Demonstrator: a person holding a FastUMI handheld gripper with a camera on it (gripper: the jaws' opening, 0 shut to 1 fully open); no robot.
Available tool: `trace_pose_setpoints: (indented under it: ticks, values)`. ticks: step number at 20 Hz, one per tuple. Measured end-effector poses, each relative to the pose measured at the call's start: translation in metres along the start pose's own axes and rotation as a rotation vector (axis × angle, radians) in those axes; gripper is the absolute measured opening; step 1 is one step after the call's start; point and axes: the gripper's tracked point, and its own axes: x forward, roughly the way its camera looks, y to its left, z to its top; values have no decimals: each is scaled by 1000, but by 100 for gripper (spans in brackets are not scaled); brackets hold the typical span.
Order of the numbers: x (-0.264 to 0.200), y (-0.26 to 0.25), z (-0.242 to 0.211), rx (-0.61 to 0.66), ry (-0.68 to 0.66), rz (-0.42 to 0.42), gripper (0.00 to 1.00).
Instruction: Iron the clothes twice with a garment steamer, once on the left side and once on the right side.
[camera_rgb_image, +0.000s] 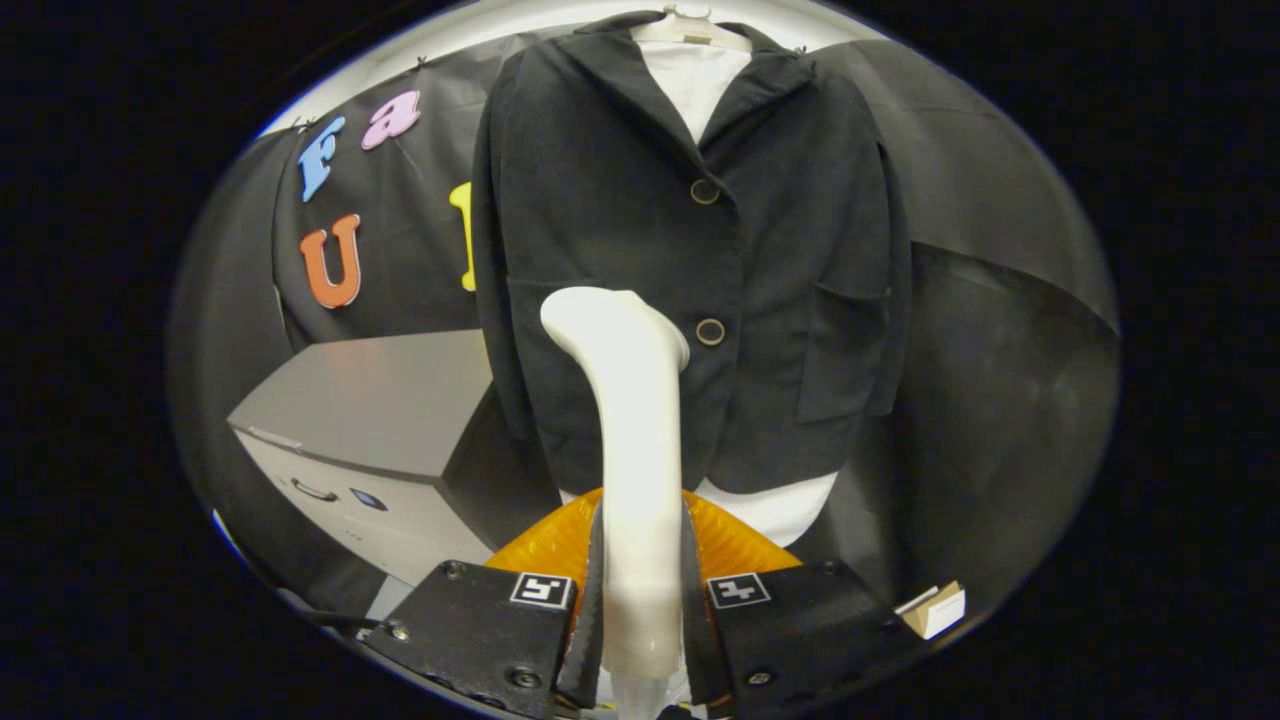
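Note:
A dark jacket (620, 210) over a white shirt (695, 80) hangs on a pale hanger (690, 28) straight ahead. Two round buttons run down its front. A white garment steamer (635, 440) rises upright between my fingers, and my gripper (640, 600) is shut on its handle. The steamer's head (600, 315) bends toward the jacket's lower left panel, beside the lower button (710, 331); whether it touches the cloth I cannot tell. An orange translucent part (730, 545) of the steamer's base spreads just beyond the fingers.
A grey cabinet (370, 420) with a drawer handle stands to the left of the jacket. A small cardboard box (935, 608) lies low on the right. Black cloth covers the wall behind and to the right.

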Motion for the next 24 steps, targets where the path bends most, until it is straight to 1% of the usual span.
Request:
trace_pose_setpoints:
  ticks: [8, 13, 17, 19, 24]
  values:
    - [10, -1, -38, -21, 80, -15, 36]
    - [5, 0, -44, -13, 102, -12, 36]
    - [-12, -2, -30, 7, 73, 7, 36]
    - [-28, -9, -20, 27, 41, 14, 36]
    - [-74, -42, 22, 81, -62, 6, 36]
